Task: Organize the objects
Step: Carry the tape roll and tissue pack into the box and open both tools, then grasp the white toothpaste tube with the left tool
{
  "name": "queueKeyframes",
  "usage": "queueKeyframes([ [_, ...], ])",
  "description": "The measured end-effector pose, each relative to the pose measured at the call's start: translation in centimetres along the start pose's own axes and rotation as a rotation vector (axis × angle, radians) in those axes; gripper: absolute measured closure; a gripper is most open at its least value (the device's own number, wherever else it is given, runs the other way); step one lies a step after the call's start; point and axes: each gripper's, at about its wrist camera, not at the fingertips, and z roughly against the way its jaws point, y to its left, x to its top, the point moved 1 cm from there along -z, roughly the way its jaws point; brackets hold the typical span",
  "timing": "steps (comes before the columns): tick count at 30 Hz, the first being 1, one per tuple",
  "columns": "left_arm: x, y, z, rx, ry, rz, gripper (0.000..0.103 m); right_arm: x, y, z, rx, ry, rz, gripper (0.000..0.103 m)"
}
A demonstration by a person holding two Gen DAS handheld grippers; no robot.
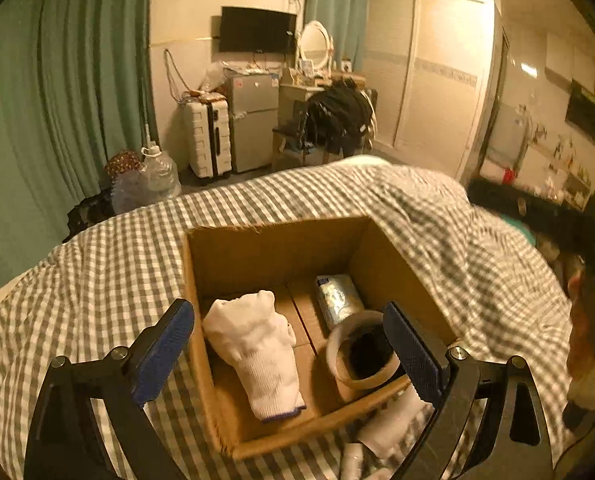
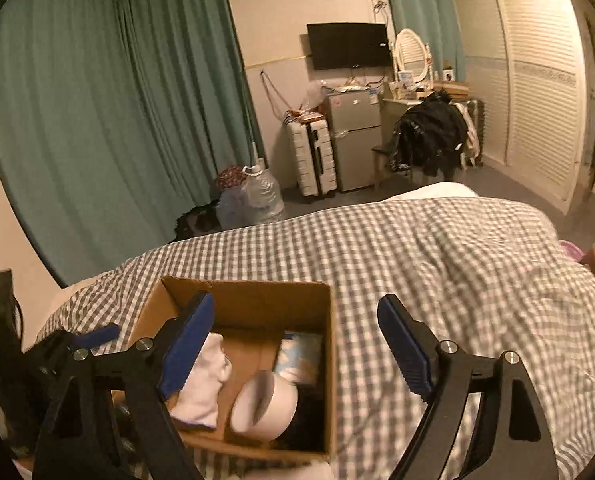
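Probably the main risk is the open brown cardboard box point(image 1: 273, 256): it sits on the soft grey-white checked bed cover point(image 1: 109, 264), so a push on its wall w/ a gripper can tip or slide it. Left gripper point(image 1: 289, 344) and right gripper point(image 2: 293, 344) are both spread wide, holding nothing. Inside the box lie a white knitted glove point(image 1: 257, 352), a beige tape roll point(image 1: 361, 356) and a small blue-white packet point(image 1: 339, 294). More white cloth point(image 1: 393, 420) lies outside, just beside the near wall, partly hidden.
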Motion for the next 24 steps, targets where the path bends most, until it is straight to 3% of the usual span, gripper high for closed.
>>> queueKeyframes([
  [7, -1.2, 0.1, 2.8, 0.055, -0.013, 0.015, 0.004, -3.3, 0.2, 3.5, -0.058, 0.024, 0.059, 0.019],
  [15, -5.7, -0.1, 2.1, 0.141, 0.072, 0.009, 0.004, -8.8, 0.8, 3.5, -0.086, 0.122, 0.092, 0.020],
  [24, -11.9, -2.8, -0.1, 0.099, 0.195, -0.053, 0.004, -14.7, 1.7, 1.2, -0.093, 0.275, 0.144, 0.020],
])
